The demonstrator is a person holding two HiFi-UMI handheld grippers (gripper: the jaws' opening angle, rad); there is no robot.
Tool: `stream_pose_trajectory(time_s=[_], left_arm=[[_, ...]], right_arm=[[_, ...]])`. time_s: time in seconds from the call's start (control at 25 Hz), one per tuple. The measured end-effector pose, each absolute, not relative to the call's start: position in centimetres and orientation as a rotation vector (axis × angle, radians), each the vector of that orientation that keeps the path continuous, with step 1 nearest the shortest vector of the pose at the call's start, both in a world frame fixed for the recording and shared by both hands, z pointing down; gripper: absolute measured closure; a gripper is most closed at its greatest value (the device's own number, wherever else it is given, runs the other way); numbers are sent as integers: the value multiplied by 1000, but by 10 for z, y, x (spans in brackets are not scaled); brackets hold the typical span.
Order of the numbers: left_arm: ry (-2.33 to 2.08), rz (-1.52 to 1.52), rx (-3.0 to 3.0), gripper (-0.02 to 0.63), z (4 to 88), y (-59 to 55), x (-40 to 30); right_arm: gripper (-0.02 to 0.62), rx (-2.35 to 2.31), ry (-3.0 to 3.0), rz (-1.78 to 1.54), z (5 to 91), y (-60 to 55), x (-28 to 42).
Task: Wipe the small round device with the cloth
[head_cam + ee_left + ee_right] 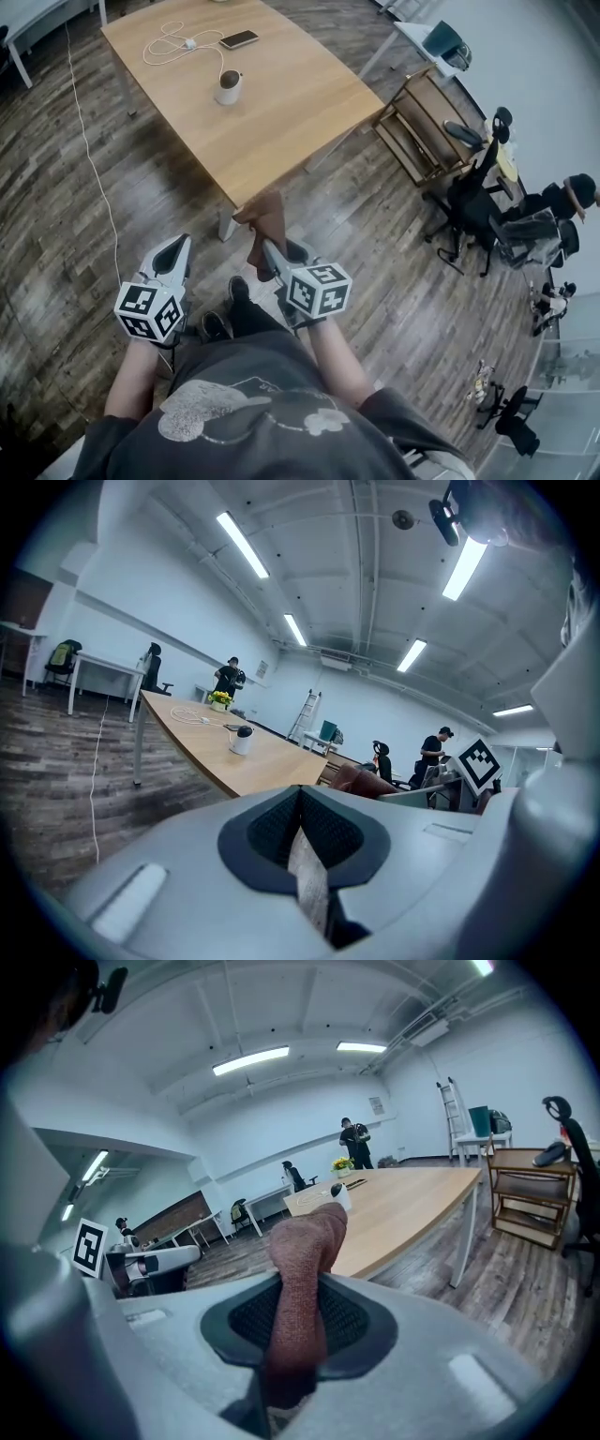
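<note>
the right tongs (272, 251) are clamped on a reddish-brown cloth (265, 223). its long axis runs straight out from the jaws toward the counter's (300, 112) near corner. the left tongs (173, 248) are closed on nothing. the small round device (229, 86) stands upright, dark top up, well apart from the cloth and nearer the counter's far left corner, beside a white cable (169, 42) and a phone (238, 38). a wooden rack (412, 127) stands off the right edge.
</note>
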State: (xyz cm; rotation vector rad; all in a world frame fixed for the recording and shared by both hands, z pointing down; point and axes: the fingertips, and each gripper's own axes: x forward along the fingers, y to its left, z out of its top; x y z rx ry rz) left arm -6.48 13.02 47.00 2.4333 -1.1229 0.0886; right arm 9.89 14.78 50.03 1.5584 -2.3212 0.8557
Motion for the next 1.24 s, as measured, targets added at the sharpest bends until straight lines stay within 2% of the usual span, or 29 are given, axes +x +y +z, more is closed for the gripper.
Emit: stream_pose_trajectory(time_s=[0.48,0.88,1.24], left_arm=[[-1191,81,2412,588,463,153,-45],[-1214,133,2428,588,460,169,-10],[-1222,137,2427,588,463,177,6]], right_arm=[[520,1484,-2379,842,496,149,110],[520,1522,-2378,790,489,153,158],[522,1488,-2392,753,490,157,170]])
